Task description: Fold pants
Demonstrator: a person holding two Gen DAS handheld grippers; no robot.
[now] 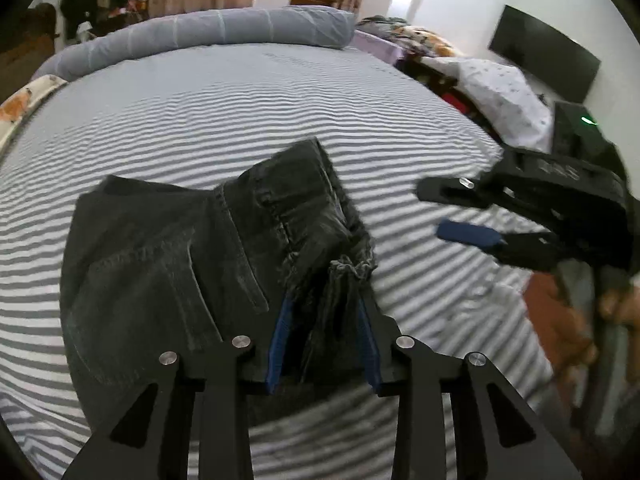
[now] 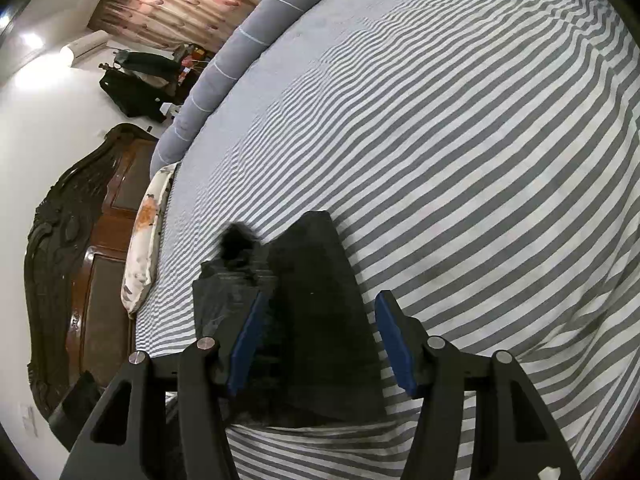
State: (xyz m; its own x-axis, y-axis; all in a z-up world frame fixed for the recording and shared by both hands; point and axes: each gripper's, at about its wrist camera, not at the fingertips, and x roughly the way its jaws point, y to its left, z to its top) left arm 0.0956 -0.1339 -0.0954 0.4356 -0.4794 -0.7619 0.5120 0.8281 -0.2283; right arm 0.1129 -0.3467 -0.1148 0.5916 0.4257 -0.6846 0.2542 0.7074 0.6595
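1. Blue pads [image 1: 282, 340] of the left gripper [image 1: 326, 312] straddle the frayed hem of the dark pants [image 1: 168, 264]; jaws part-open, grip uncertain.
2. Pants lie folded on the near striped bedsheet [image 1: 240, 112], apparently mid-fold.
3. Right gripper [image 2: 322, 316] hovers wide open, empty; only the left view shows it sideways, at far right.

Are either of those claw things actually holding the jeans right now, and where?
The left gripper straddles the frayed leg hem of the black jeans, but whether it pinches it is unclear. The right gripper is open, holding nothing.
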